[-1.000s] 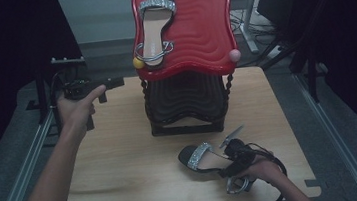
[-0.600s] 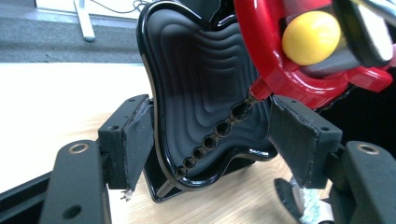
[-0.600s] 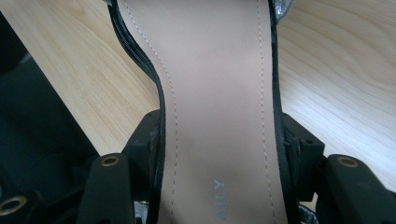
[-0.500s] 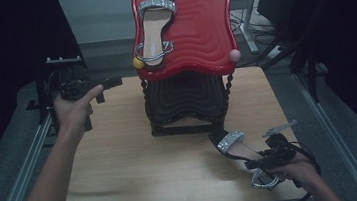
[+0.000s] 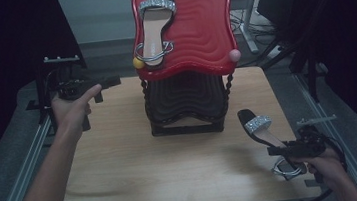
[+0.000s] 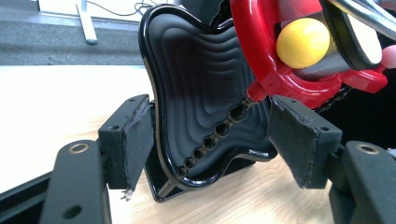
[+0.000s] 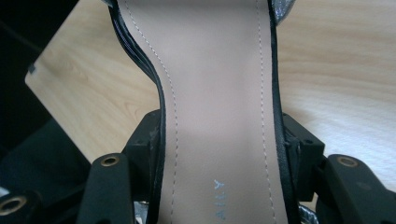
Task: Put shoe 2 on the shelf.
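Observation:
A two-tier shoe stand holds a tilted red tray [image 5: 204,27] above a black tray [image 5: 186,99]. One silver-strapped sandal [image 5: 156,27] lies on the red tray. Its mate [image 5: 260,127] is at the table's right, toe towards the stand, with my right gripper [image 5: 280,150] shut on its heel end. The right gripper view shows both jaws [image 7: 222,149] pressing the sides of the tan insole [image 7: 219,93]. My left gripper [image 5: 114,80] hovers open left of the stand. Its jaws [image 6: 210,135] frame the black tray [image 6: 196,93] and the red tray's edge [image 6: 261,56].
A yellow ball [image 5: 138,63] and a pink ball [image 5: 234,55] cap the red tray's lower corners. The wooden table [image 5: 122,156] has bare room in front and to the left of the stand. Metal rails run along both sides, and a dark frame stands at the left.
My right gripper has carried the sandal to the right, from the table's front middle towards its right edge. The left hand has barely shifted.

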The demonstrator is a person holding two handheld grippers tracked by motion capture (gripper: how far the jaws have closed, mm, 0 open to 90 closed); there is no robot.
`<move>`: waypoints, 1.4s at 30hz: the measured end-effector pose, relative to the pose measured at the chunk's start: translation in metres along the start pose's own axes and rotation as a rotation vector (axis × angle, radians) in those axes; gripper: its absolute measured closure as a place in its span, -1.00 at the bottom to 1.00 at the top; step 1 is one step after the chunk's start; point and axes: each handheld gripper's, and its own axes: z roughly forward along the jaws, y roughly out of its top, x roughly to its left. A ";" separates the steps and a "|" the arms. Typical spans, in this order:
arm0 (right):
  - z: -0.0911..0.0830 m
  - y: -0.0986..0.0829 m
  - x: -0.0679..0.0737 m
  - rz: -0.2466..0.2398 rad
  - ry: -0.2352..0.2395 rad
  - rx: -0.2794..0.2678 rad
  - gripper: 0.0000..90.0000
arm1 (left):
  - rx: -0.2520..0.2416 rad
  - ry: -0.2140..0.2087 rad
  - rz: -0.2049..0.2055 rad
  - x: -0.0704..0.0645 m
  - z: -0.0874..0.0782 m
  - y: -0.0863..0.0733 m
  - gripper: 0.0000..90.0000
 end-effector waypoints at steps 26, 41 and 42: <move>-0.049 0.073 -0.026 0.052 -0.022 -0.150 -0.05 | 0.016 0.002 0.006 -0.002 0.005 -0.001 -0.31; -0.070 0.139 -0.005 0.068 0.012 -0.256 -0.05 | 0.021 -0.001 0.010 -0.004 0.006 0.001 -0.31; -0.071 0.142 -0.003 0.066 0.013 -0.259 -0.05 | 0.021 -0.001 0.011 -0.004 0.006 0.001 -0.31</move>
